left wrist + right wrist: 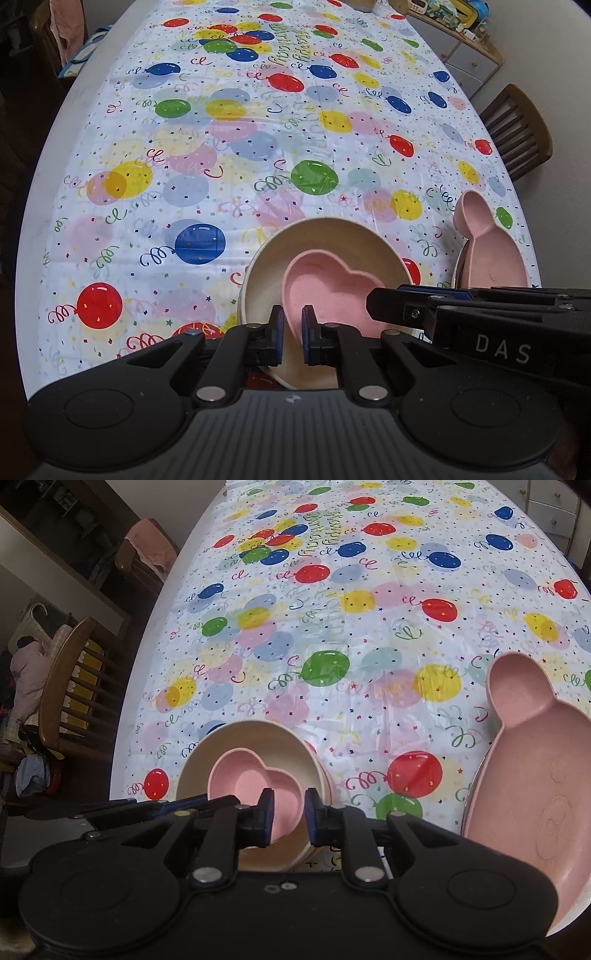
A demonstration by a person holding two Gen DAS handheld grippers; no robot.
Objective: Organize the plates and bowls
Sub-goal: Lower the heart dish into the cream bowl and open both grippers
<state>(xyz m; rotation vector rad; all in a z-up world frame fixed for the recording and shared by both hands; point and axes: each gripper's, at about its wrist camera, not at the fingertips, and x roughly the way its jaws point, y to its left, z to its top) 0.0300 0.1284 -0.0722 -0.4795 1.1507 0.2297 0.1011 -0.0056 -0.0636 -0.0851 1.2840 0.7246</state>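
Table (55, 155): long, rounded end, covered by a white cloth (258, 147) printed with coloured balloons, streamers and confetti.

Plate (535, 775): pink, matte, bear-head outline with round ear lobes and faint embossed face; lies at the right, near the bowls but apart from them.

Bowl (236, 738): cream, round, deep; stands on the cloth near the table's close edge. Contents: one heart bowl (325, 284), pink, speckled, heart-shaped, tilted inside it.

Left gripper (292, 328): blue pads clamped on the heart bowl's rim.

Right gripper (289, 812): jaws slightly parted astride the heart bowl's edge, not visibly pressing.
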